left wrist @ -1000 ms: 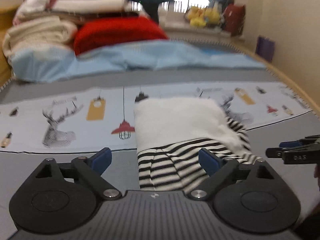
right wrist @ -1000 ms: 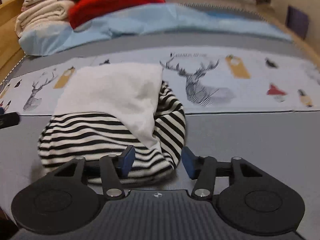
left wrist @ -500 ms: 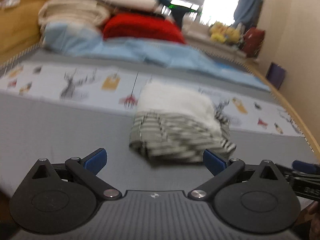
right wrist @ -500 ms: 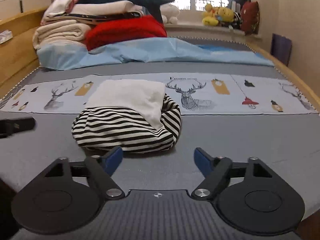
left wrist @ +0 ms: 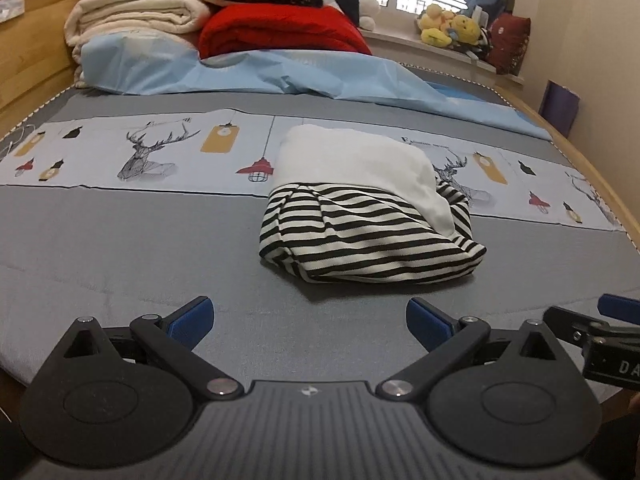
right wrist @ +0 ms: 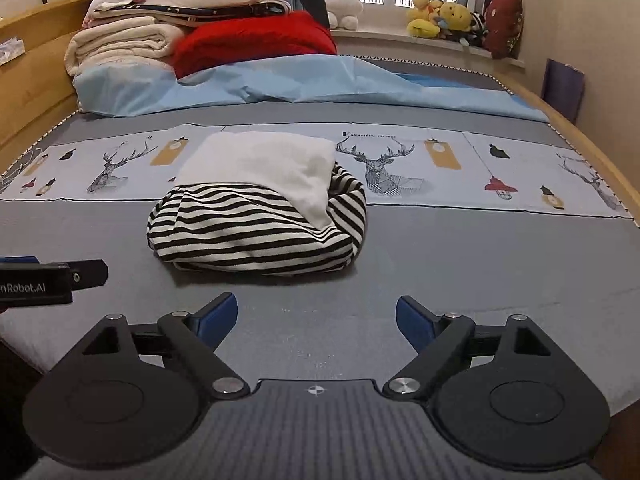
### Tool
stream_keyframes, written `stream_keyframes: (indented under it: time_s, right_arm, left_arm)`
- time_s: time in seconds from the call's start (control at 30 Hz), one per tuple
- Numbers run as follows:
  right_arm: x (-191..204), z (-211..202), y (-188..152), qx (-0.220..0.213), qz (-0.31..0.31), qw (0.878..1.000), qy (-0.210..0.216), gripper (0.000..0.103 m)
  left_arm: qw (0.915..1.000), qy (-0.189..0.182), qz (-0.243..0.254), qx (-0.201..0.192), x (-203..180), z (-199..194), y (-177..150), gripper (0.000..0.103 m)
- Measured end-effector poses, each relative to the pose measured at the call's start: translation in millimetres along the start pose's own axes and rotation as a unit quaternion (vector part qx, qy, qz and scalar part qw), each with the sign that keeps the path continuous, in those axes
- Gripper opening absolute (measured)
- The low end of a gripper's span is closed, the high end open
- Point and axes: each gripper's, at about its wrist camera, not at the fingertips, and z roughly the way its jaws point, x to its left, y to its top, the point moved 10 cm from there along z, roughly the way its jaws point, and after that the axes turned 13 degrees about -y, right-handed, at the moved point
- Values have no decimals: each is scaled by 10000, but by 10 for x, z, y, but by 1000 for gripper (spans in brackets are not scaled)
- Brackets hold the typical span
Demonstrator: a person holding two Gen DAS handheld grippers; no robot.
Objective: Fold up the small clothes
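A small garment [left wrist: 360, 204], white on top with black-and-white stripes below, lies folded in a compact bundle on the grey bed sheet; it also shows in the right wrist view [right wrist: 264, 208]. My left gripper [left wrist: 309, 318] is open and empty, hovering a little in front of the bundle. My right gripper [right wrist: 316, 318] is open and empty, also short of the bundle. The right gripper's tip shows at the right edge of the left wrist view [left wrist: 600, 332]. The left gripper's tip shows at the left edge of the right wrist view [right wrist: 52, 280].
A printed deer-pattern strip [left wrist: 152, 152] crosses the bed behind the garment. A light blue sheet [left wrist: 280, 76], red blanket [left wrist: 280, 32] and stacked cream bedding [left wrist: 132, 16] lie at the back. Wooden bed rails run along both sides. Stuffed toys [right wrist: 444, 16] sit on the window ledge.
Both grippers have pulled back from the folded garment and now hover apart from it; the right gripper's jaws have opened wider. The garment lies still on the bed.
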Motion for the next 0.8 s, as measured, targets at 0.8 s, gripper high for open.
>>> stream_keyframes:
  time_s: [0.8]
  right_arm:
    - [33, 34, -5, 93, 58, 9999, 20, 87]
  left_arm:
    - [10000, -57, 64, 31, -66, 40, -34, 102]
